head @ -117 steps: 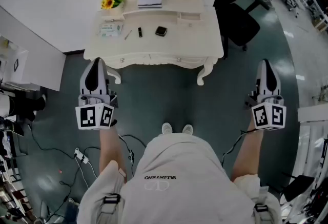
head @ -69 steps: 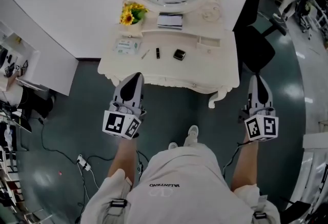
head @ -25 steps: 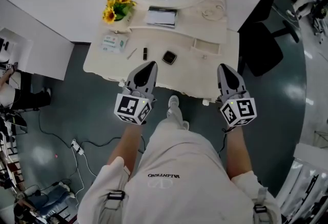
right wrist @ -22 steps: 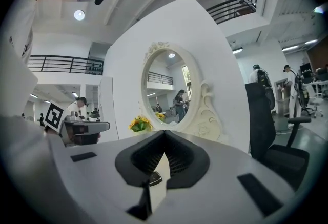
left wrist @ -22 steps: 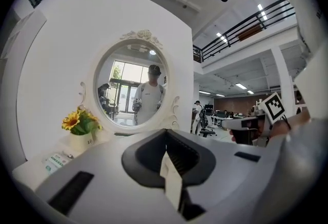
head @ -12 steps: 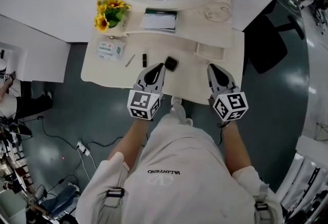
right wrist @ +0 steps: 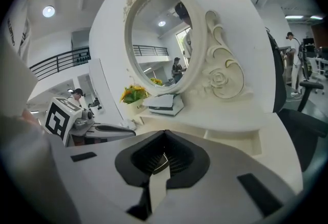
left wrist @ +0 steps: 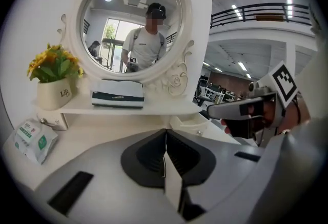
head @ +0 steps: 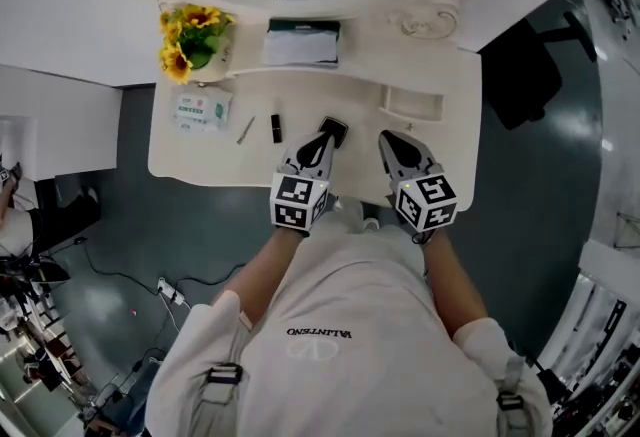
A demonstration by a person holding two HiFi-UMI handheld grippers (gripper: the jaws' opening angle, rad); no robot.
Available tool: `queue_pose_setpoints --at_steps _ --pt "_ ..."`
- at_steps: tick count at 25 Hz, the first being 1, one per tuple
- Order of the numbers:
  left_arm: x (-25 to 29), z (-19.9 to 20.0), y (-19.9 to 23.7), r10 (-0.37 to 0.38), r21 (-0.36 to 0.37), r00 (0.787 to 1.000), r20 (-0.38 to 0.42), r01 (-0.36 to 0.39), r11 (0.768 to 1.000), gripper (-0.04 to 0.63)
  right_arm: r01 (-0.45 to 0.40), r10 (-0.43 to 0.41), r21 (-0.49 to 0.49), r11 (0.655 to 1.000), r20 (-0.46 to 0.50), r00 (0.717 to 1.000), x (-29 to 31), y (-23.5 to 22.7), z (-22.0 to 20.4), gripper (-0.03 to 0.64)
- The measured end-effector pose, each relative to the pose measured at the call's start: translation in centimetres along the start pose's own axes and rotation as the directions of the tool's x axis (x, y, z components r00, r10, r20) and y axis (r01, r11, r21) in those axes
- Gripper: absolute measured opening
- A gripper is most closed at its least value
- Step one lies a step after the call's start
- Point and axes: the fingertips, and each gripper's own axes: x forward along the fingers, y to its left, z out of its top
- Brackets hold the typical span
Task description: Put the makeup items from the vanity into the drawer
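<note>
On the cream vanity top (head: 200, 150) lie a black compact (head: 338, 130), a black lipstick tube (head: 277, 128) and a thin pencil (head: 246, 130). My left gripper (head: 325, 139) is shut and holds nothing, its tip just short of the compact, partly covering it. In the left gripper view its jaws (left wrist: 165, 133) meet over bare tabletop. My right gripper (head: 386, 138) is also shut and empty, to the right over the front of the tabletop. Its jaws (right wrist: 164, 135) point toward the mirror. A small open drawer (head: 412, 105) juts from the raised shelf at the right.
A sunflower pot (head: 190, 40), a packet of wipes (head: 200, 109) and a striped tissue box (head: 302, 45) stand at the back and left. The round mirror (left wrist: 130, 23) rises behind. A black chair (head: 520, 75) is at the right; cables lie on the floor (head: 170, 295) at the left.
The view has closed in on the vanity. Both grippers have moved forward and toward each other over the tabletop's front; the left tip now reaches the compact.
</note>
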Motion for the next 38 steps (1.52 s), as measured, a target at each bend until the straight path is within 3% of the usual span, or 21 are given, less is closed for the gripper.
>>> queue_pose_setpoints --at_steps 7,11,20,28,38 --pt "2.4 -2.2 0.3 -0.037 -0.027 0.995 -0.090 0.035 0.999 0.103 0.008 -0.001 0.059 0.998 -0.111 0.994 2.6 -0.6 -2.8 0.012" --pt "3.7 -3.3 0.6 -0.024 -0.023 0.992 -0.125 0.021 1.000 0.140 -0.008 0.018 0.072 0.997 -0.141 0.990 3.8 -1.0 -3.6 0.012" --pt "6.0 -6.3 1.8 0.017 -0.034 0.974 -0.227 -0.025 0.999 0.313 -0.042 0.063 0.099 0.994 -0.220 0.973 5.7 -1.4 -5.4 0.012" --pt "7.1 -8.1 1.9 0.021 -0.049 0.963 -0.269 -0.035 0.998 0.368 -0.008 0.040 0.119 0.993 -0.269 0.962 6.3 -2.3 -7.5 0.012" --pt "8.4 -9.6 2.1 0.038 -0.051 0.951 -0.307 -0.057 0.997 0.384 0.043 0.009 0.171 0.984 -0.292 0.956 6.7 -3.5 -9.4 0.012"
